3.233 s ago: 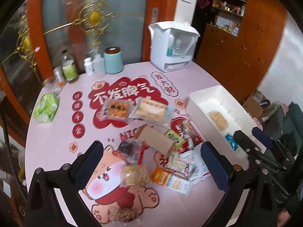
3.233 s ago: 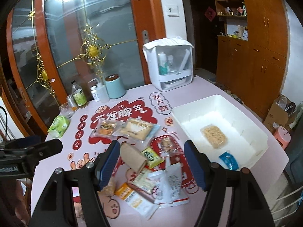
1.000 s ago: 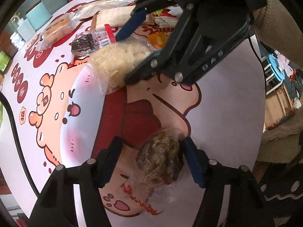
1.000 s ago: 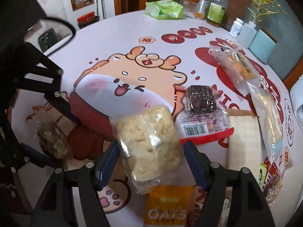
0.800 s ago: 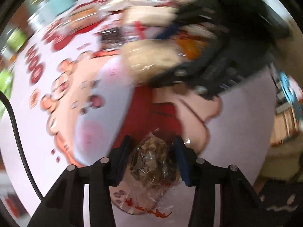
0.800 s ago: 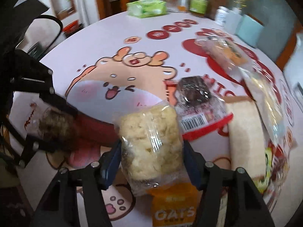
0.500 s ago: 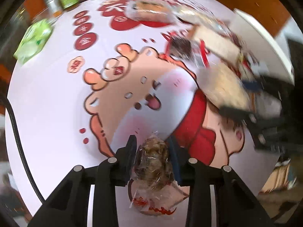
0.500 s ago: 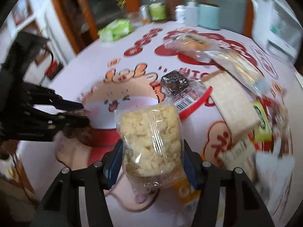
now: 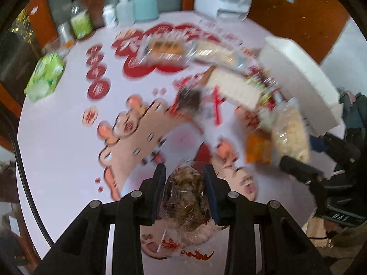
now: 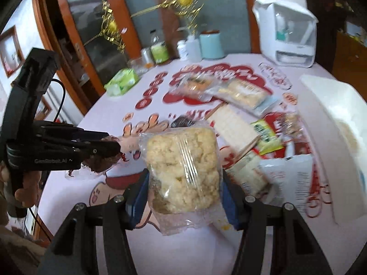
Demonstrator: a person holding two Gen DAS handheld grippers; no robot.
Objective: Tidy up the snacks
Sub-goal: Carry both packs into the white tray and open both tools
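Observation:
My left gripper [image 9: 185,191] is shut on a clear packet of dark brown snack [image 9: 186,197], lifted above the pink table [image 9: 57,137]. My right gripper [image 10: 184,197] is shut on a clear packet of pale puffed rice cake [image 10: 182,167], also held off the table. In the right wrist view the left gripper [image 10: 112,146] shows at the left with its brown packet [image 10: 103,159]. In the left wrist view the rice cake packet [image 9: 290,133] hangs at the right, near the white bin [image 9: 298,78]. Several other snack packets [image 10: 238,94] lie in the table's middle.
A white bin [image 10: 332,119] stands at the table's right edge. At the back are a white appliance [image 10: 286,29], a teal canister [image 10: 211,45], bottles [image 10: 158,48] and a green tissue pack [image 10: 121,81]. A person's hand [image 10: 25,185] grips the left tool.
Both grippers closed on their packets and lifted them off the table. Both views have rolled and risen, so the table's back and the white bin now show.

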